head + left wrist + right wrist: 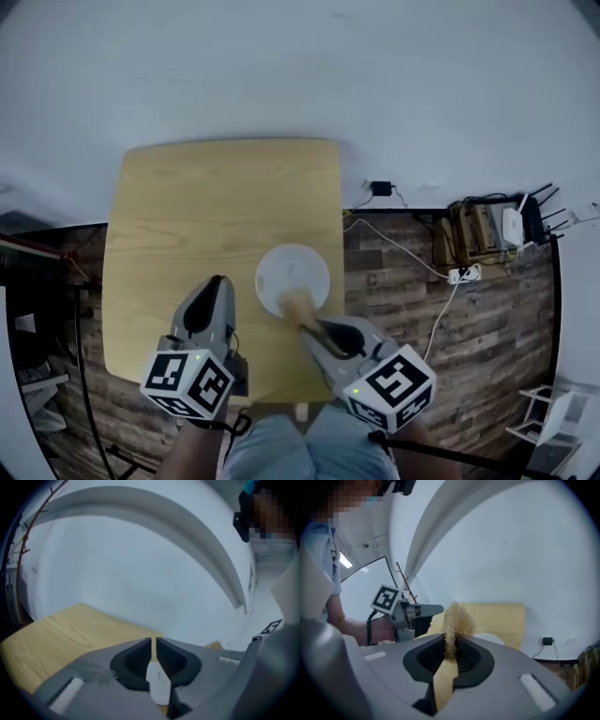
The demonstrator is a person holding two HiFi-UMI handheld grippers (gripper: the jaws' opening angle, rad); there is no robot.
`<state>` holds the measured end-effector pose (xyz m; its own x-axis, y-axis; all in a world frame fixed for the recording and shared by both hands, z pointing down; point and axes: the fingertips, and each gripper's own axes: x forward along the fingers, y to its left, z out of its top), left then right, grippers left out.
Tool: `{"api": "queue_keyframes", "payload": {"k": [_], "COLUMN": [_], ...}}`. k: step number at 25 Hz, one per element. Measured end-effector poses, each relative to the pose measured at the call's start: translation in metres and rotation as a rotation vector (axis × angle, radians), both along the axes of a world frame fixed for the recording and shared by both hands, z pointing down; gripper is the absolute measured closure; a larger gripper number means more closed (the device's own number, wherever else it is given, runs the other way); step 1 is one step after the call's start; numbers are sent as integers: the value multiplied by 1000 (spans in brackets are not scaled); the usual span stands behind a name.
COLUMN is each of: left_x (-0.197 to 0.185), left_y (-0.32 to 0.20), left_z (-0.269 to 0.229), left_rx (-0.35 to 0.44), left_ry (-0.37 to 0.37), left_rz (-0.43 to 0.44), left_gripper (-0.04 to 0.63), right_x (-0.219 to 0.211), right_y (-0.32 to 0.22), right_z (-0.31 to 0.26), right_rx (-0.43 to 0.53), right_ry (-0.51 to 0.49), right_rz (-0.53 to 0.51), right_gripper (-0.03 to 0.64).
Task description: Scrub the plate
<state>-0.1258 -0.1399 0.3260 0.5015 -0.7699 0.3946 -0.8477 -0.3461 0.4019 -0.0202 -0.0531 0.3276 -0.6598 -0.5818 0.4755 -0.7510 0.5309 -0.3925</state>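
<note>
Nearest us, the right gripper (312, 328) clamps the scrub brush (296, 305), bristles at the near edge of the white plate (286, 265). The left gripper (215, 283) sits beside the plate, jaws a slit apart, holding nothing. With the plate unpinned, a hard stroke could skate it across the smooth wooden table (206, 202). Beyond lie the plank floor (394, 291) and white wall (300, 66).

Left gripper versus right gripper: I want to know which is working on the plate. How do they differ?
The right gripper clamps a fibrous scrubber in its jaws; the left gripper has jaws a slit apart with nothing between. The right gripper's scrubber lies over the near edge of the white plate; the left gripper is beside the plate, over the wooden table. Both are grey and point away from the person.
</note>
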Motion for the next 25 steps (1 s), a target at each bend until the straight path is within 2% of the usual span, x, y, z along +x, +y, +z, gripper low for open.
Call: {"api": "queue_keyframes", "payload": {"k": [7, 10, 12, 17, 25], "left_x": [7, 15, 22, 47, 72], "left_y": [22, 34, 42, 65, 92], "left_z": [-145, -191, -214, -238, -234], "left_rx": [395, 509, 561, 625, 612], "left_ry": [24, 4, -29, -110, -150], "left_rz": [34, 27, 14, -27, -55], "left_gripper": [546, 574, 574, 574, 574], "right_x": [12, 15, 17, 25, 40], "right_y": [-31, -33, -29, -17, 9], "right_z": [-135, -184, -203, -224, -223], "right_rx": [414, 547, 599, 654, 680], "right_ry": [92, 81, 78, 68, 80], "right_rz": [167, 193, 202, 203, 174], "right_gripper": [571, 571, 571, 571, 574]}}
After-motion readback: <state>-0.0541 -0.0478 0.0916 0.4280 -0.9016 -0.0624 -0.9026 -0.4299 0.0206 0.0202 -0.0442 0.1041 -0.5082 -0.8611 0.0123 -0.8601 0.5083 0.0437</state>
